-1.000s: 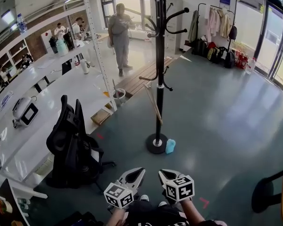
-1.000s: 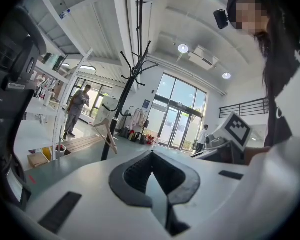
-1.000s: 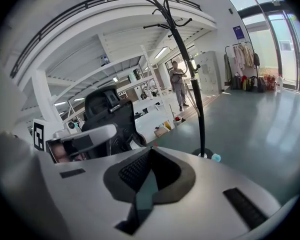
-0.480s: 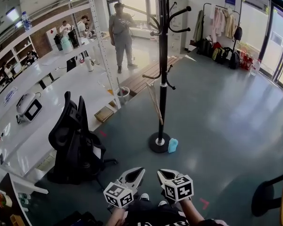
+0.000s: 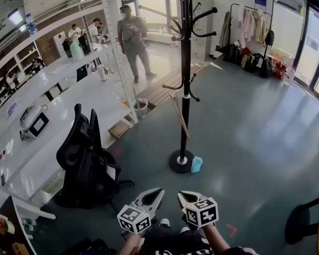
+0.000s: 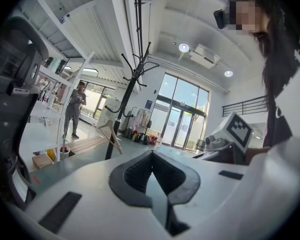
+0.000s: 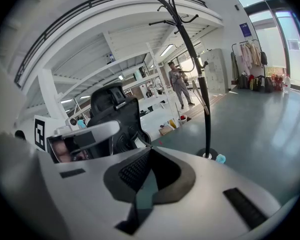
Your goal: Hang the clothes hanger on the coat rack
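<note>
A tall black coat rack (image 5: pixel 185 78) stands mid-floor on a round base. A wooden clothes hanger (image 5: pixel 178 116) hangs from one of its low hooks, tilted against the pole. In the left gripper view the rack (image 6: pixel 124 101) and hanger (image 6: pixel 112 133) lie far ahead to the left. In the right gripper view the rack (image 7: pixel 199 84) is ahead to the right. My left gripper (image 5: pixel 153 196) and right gripper (image 5: pixel 187 198) are side by side at the bottom, well short of the rack. Both are shut with nothing between the jaws.
A black office chair (image 5: pixel 85 163) stands to my left beside a long white counter (image 5: pixel 53 116). A small blue object (image 5: pixel 196 164) lies at the rack's base. A person (image 5: pixel 130 36) stands at the back, near a wooden bench (image 5: pixel 165 86), and a clothes rail (image 5: pixel 250 25) stands far right.
The head view has drifted slightly, so the rack sits a little further right. The person at the back has shifted. Both grippers stay where they were, still shut.
</note>
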